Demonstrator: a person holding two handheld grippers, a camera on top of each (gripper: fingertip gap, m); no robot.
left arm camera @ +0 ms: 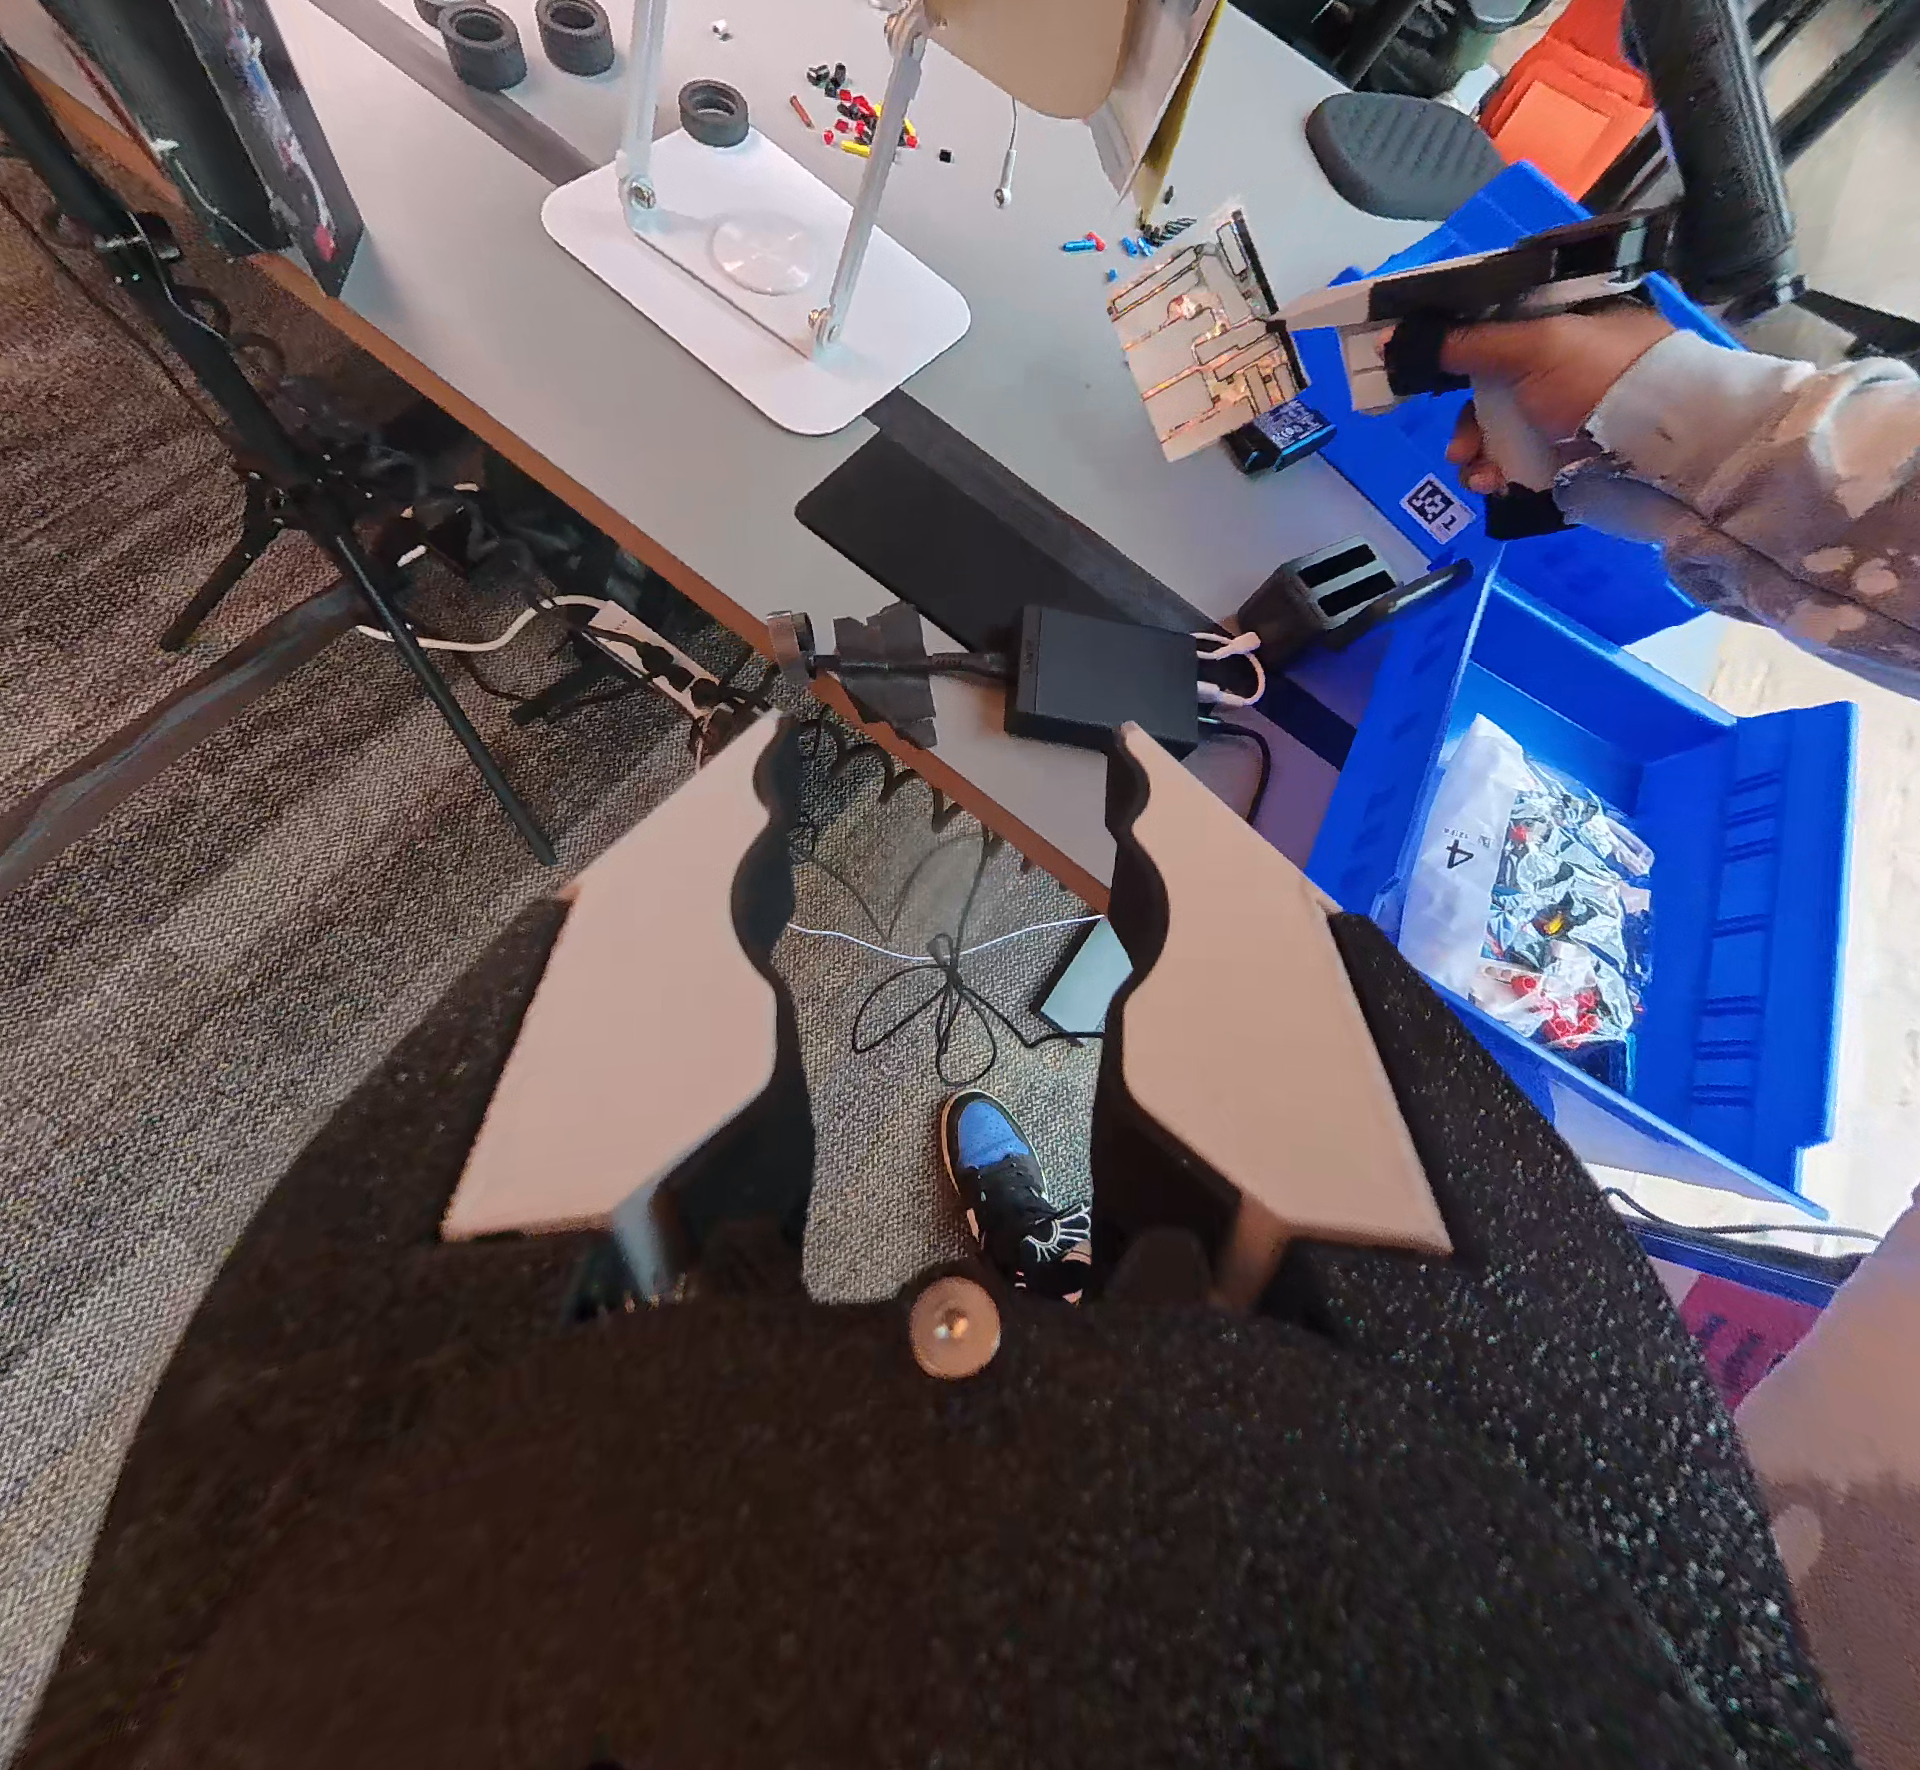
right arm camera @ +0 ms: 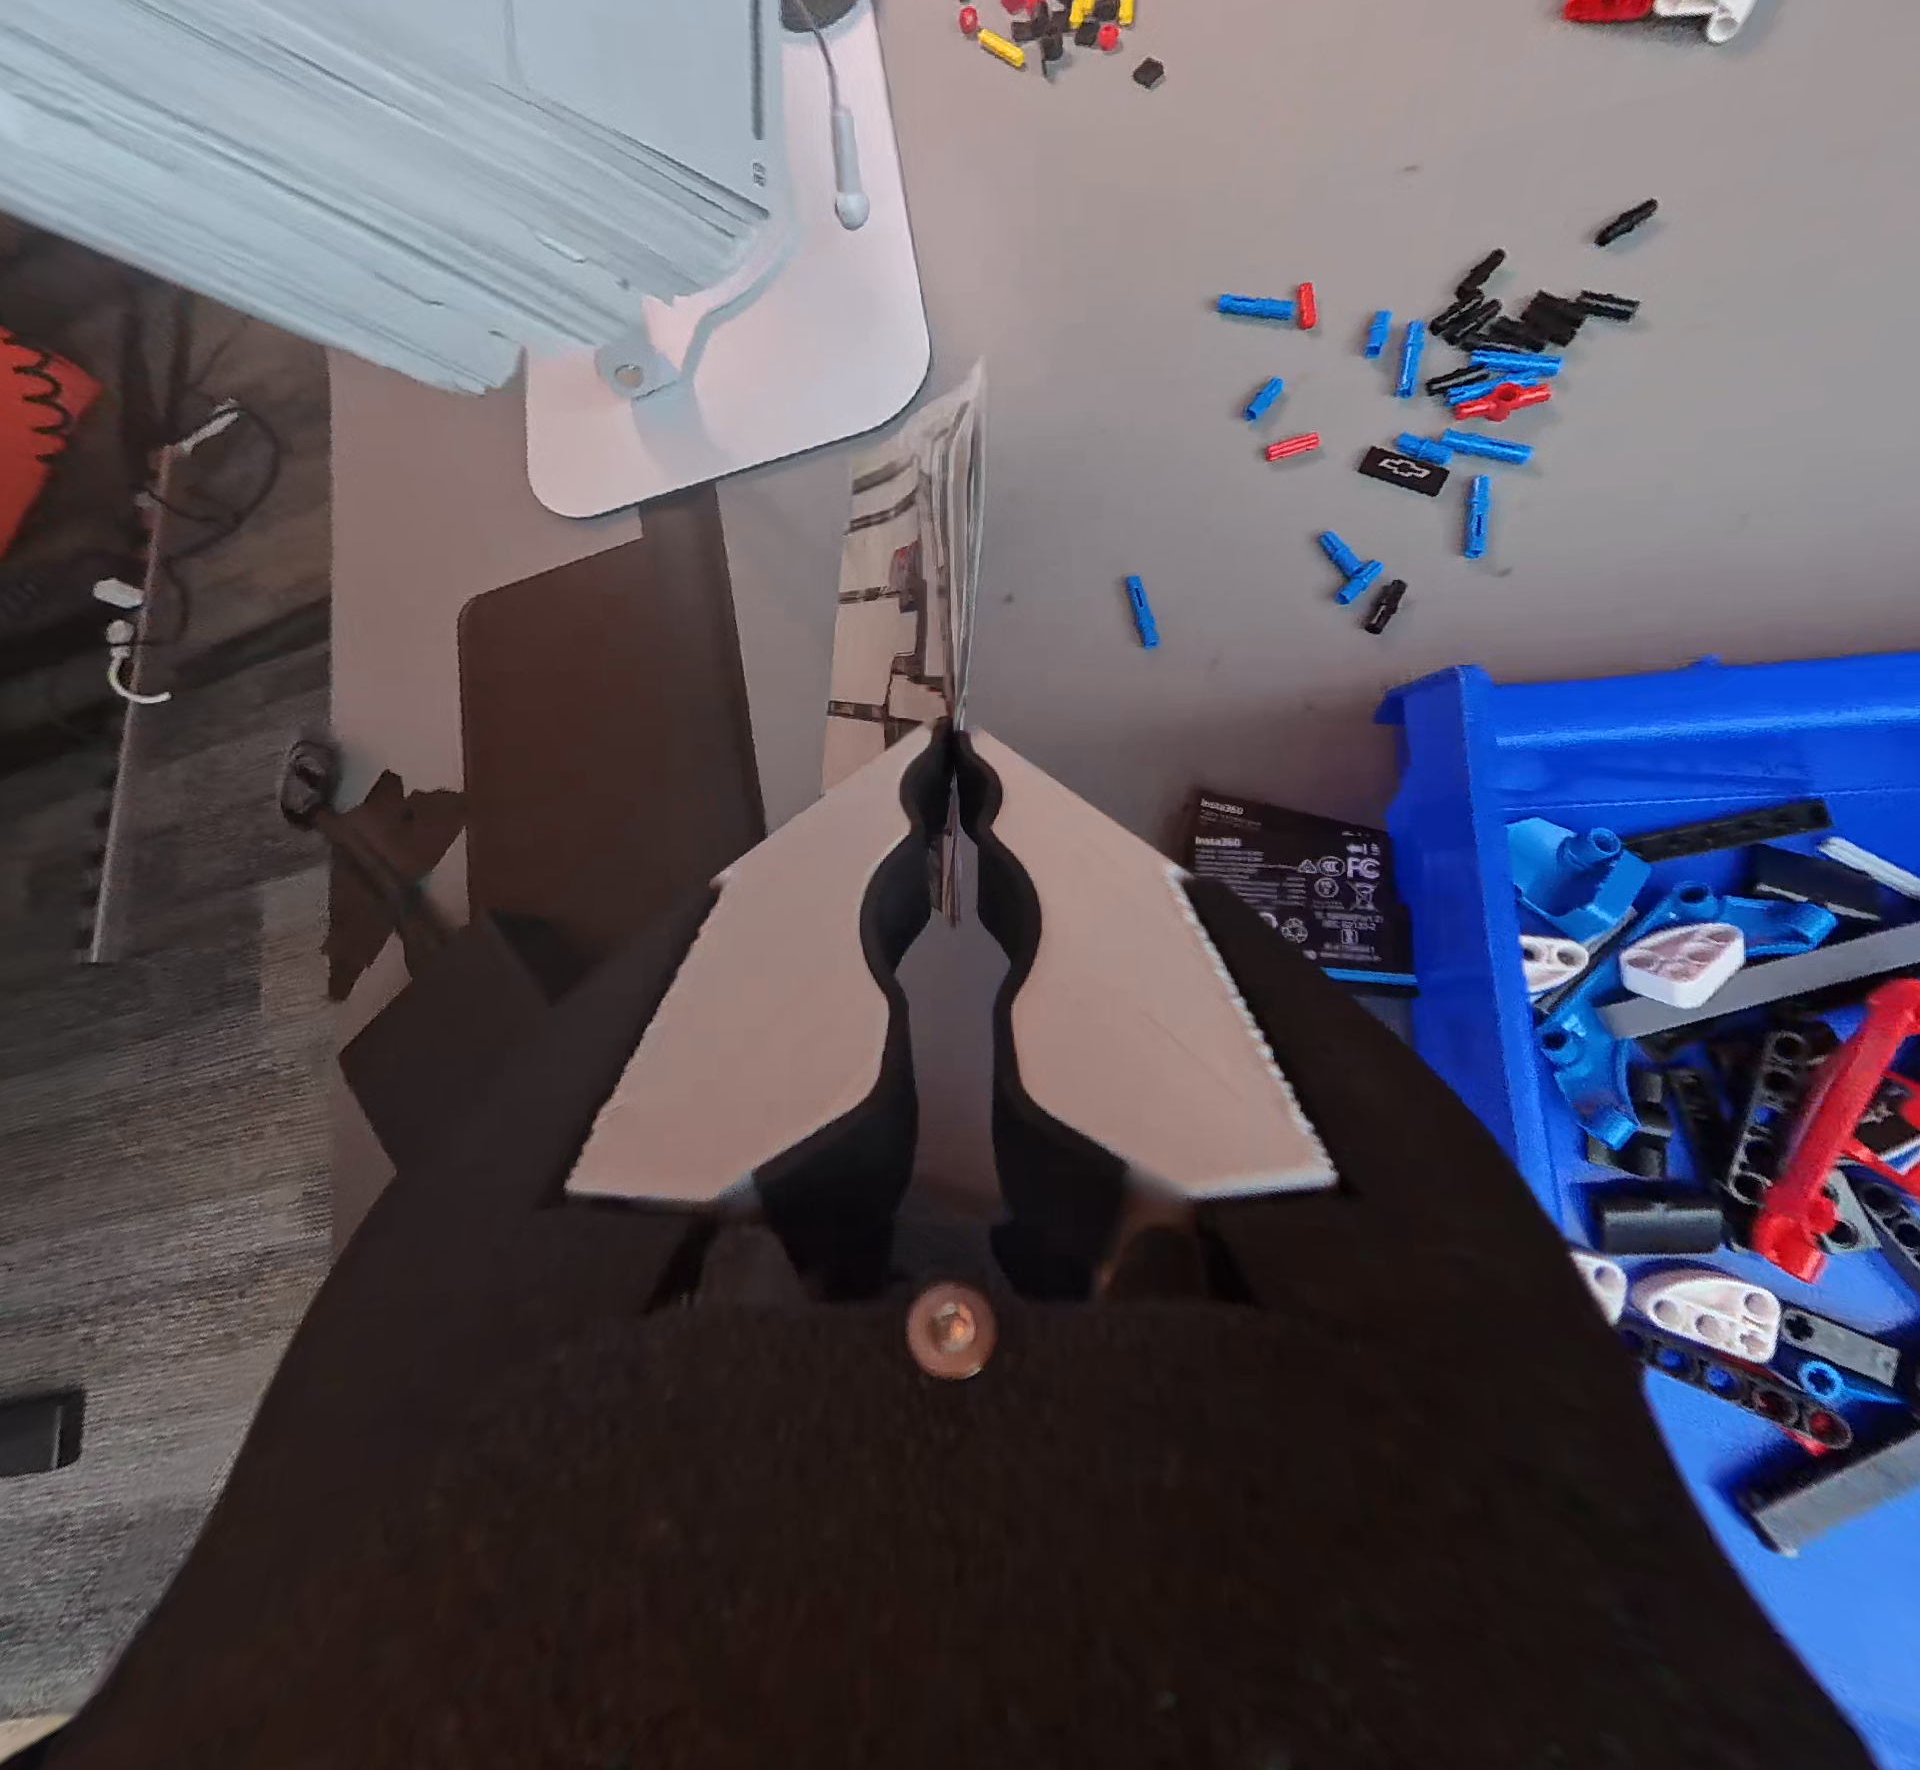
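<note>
The right gripper (right arm camera: 951,744) is clenched on a thin printed sheet (right arm camera: 935,577), held edge-up above the surface (right arm camera: 1195,214) just beside the blue bin (right arm camera: 1455,785). The left gripper (left arm camera: 945,754) hangs released over the surface edge, well apart from the bin. A tip-only pinch on a floppy sheet likely wants steady pressure.

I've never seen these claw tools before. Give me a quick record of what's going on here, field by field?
Left gripper: open, empty, held off the table edge above the carpet
Right gripper: shut on a printed booklet, held above the grey table
Beside the right gripper: blue bin of building pieces
On the table: loose pegs, black tyres, a white stand base
Nearest the left gripper: black box with cables
</note>
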